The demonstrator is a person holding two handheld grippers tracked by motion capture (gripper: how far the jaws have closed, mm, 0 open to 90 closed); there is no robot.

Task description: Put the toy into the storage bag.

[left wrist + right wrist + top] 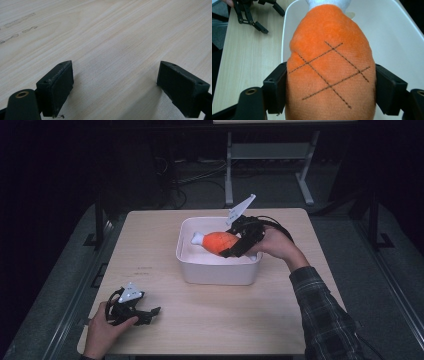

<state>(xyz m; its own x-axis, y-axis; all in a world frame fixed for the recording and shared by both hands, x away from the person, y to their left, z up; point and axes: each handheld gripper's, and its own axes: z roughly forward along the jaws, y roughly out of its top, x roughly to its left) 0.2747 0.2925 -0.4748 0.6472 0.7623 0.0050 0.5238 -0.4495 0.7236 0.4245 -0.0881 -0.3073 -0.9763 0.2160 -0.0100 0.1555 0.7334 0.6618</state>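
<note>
A light wooden desk (pixel 210 320) stands on grey floor (pixel 395 285) in a dark room. Behind it, a white-legged table frame (pixel 265 155) stands over tangled black cables (pixel 185 175).

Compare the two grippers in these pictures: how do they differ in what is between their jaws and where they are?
1. The right gripper has its jaws pressed on the orange plush drumstick; the left gripper has nothing between its jaws.
2. The right gripper is over the white tub; the left gripper is low over bare table near the front left corner.
Shared: both have black jaws, a grey plate on top, and a hand holding them.
</note>
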